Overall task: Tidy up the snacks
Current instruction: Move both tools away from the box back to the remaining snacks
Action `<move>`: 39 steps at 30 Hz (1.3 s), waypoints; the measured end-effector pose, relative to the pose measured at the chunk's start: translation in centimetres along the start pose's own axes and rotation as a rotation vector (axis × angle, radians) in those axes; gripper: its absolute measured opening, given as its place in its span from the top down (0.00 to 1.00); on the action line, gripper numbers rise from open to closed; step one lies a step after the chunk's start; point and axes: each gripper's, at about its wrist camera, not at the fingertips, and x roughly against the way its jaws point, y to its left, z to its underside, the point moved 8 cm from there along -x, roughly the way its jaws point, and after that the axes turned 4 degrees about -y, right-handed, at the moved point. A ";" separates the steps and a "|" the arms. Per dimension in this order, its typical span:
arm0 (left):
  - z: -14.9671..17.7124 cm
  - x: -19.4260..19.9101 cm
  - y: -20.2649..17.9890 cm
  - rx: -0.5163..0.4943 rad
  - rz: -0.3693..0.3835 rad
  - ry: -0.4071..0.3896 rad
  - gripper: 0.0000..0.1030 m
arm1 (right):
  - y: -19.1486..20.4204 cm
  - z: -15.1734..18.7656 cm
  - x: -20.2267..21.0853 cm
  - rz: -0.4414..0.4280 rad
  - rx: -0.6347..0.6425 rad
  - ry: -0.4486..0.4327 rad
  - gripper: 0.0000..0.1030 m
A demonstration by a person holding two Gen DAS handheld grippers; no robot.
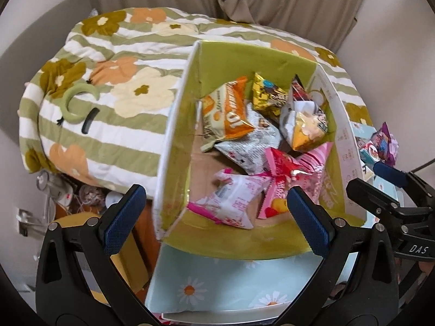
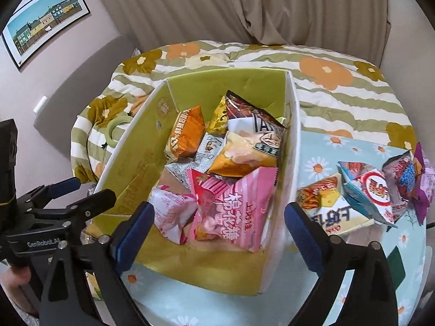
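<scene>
both my grippers, left gripper (image 1: 216, 217) and right gripper (image 2: 220, 233), gape wide over the box (image 2: 292, 125); loose snack packs (image 2: 356, 201) at 3 o'clock, maybe four

Soft, even indoor light fell on both views, shadows were faint, fisheye bending curved the dark-vignetted edges, and focus was slightly soft.
</scene>
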 end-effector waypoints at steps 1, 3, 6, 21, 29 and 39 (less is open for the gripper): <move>0.0 0.0 -0.3 -0.006 0.005 0.003 0.00 | -0.2 0.0 0.3 0.010 0.000 0.000 0.07; 0.0 0.2 -0.9 -0.019 0.008 0.004 0.00 | -0.5 0.0 1.1 0.033 0.008 -0.007 0.07; -0.2 0.7 -2.1 -0.036 0.016 -0.009 0.00 | -1.1 -0.1 2.6 0.047 0.020 -0.036 0.07; 0.7 4.1 -15.6 -0.079 0.076 -0.086 0.00 | -12.7 1.0 12.0 0.118 -0.016 -0.161 0.07; 4.1 2.3 -26.0 -0.115 0.123 -0.033 0.00 | -22.0 5.1 14.2 0.145 -0.037 -0.116 0.07; 8.5 -3.4 -33.3 -0.139 0.112 0.008 0.00 | -29.6 10.2 12.9 0.115 -0.028 -0.038 0.07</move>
